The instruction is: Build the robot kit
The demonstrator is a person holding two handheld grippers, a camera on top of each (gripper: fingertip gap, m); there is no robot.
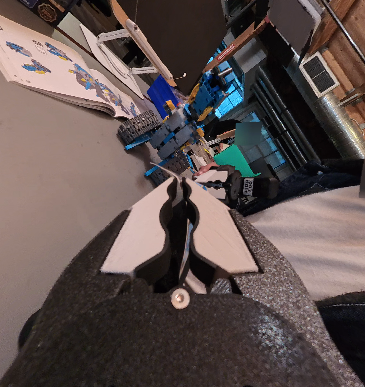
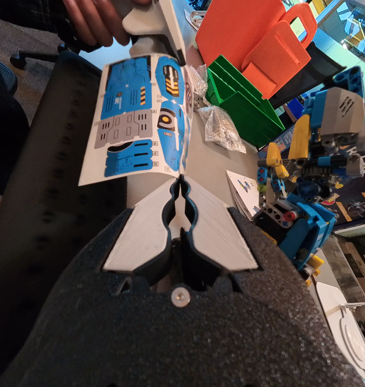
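Here, right tongs (image 2: 179, 178) pinched on the lower edge of the sticker sheet (image 2: 135, 117), held in the air beside the counter (image 2: 208, 159) near the brick robot (image 2: 315, 159); left tongs (image 1: 178, 179) clamp its other edge: keep the sheet taut, unbent.

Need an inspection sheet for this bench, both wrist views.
Surface: grey table, crowded far end.
Job's things: sticker sheet pinched at its edge; block robot model; open manual.
Clutter: green bins, orange bins, crumpled plastic bags.
Grippers: right claw shut on sticker sheet; left claw shut on thin sheet edge.
Cables: nothing seen.
Surroundings: metal duct, wall vent.
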